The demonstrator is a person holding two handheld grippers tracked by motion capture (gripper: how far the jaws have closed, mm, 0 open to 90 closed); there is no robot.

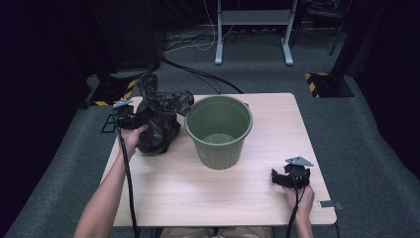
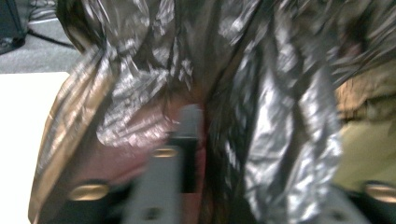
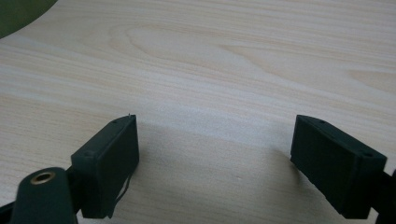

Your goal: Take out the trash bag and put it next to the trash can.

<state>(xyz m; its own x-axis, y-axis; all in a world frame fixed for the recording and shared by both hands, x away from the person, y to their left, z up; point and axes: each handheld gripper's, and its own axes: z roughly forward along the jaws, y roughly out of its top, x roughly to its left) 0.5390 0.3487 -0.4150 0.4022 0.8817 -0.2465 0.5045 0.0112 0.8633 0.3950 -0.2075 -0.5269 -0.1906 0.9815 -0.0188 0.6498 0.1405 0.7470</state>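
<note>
A crumpled black plastic bag is held up at the table's left side, beside a green ribbed bucket that stands upright in the middle. My left gripper sits against the bag's left side. In the left gripper view the shiny bag wraps closely around the blurred jaws of the left gripper, which look shut on its folds. My right gripper rests near the table's front right edge. Its right gripper view shows the right gripper wide open over bare wood.
The wooden table stands on grey carpet. A sliver of the bucket shows at the top left of the right gripper view. Cables and a metal frame stand lie on the floor behind the table.
</note>
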